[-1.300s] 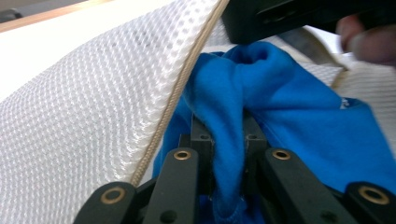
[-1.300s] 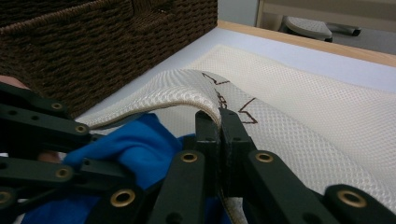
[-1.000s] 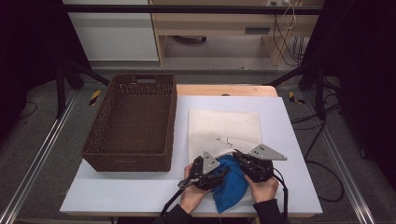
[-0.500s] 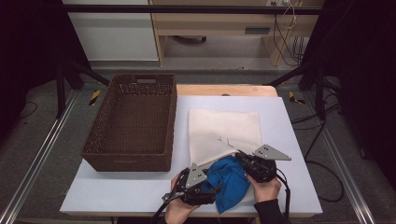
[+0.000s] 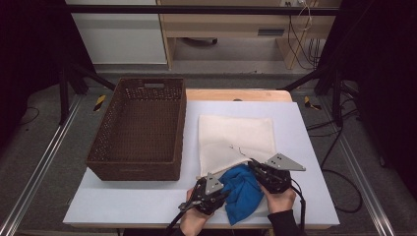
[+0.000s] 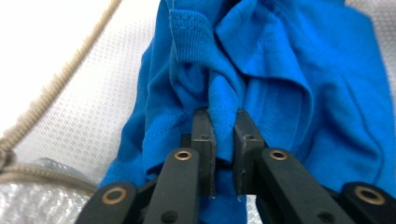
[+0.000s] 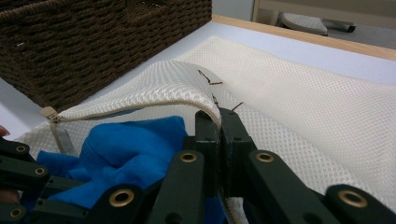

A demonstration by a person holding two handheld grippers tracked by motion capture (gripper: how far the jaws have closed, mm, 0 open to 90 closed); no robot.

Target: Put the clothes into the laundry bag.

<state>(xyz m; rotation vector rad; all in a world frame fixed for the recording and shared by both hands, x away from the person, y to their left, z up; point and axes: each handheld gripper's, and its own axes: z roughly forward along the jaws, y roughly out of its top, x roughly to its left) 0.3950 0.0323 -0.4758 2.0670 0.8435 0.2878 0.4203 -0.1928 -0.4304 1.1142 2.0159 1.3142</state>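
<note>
The left tongs (image 5: 222, 192) are now sitting lower and more to the left than one second ago, near the front edge of the table (image 5: 147, 201), and they are clenching a fold of the blue shirt (image 5: 244, 192). In the left gripper view the fold is pinched between the two jaws, with a small gap remaining. The right tongs (image 5: 252, 164) are hardly moving from their earlier place; they are holding up the zipper edge of the white mesh laundry bag (image 5: 236, 135), so the mouth is standing open (the right gripper view is showing blue cloth under the raised edge). The shirt is lying at this mouth, mostly outside on the table. I think the left hand is taking a new grip further back, to push the rest inside. The wicker basket (image 5: 140, 128) is standing beside, untouched.
</note>
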